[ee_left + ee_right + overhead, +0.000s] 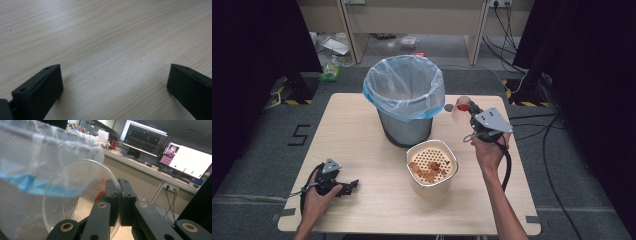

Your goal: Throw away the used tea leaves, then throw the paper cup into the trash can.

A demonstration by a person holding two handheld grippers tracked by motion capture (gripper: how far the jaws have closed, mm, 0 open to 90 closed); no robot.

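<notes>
The right tool (pixel 117 195) is clamped on a clear plastic cup's (pixel 75 197) rim, while the left tool (pixel 115 82) gapes wide over the table (pixel 105 37).

Blue-lined grey bin (pixel 404 107); pale wood-grain table (pixel 362 150); perhaps brownish scraps (pixel 429 170).

A clear plastic cup (pixel 75 200), with a smear of red inside, is pinched by its rim between the closed jaws of the right tool (pixel 119 202) and held tipped on its side above the table's far right part, just beside the bin (pixel 404 97). The grey bin, lined with a pale blue bag, stands upright at the middle of the far edge. A cream pot (pixel 432 167) with a perforated insert holding brown scraps sits near the centre.
</notes>
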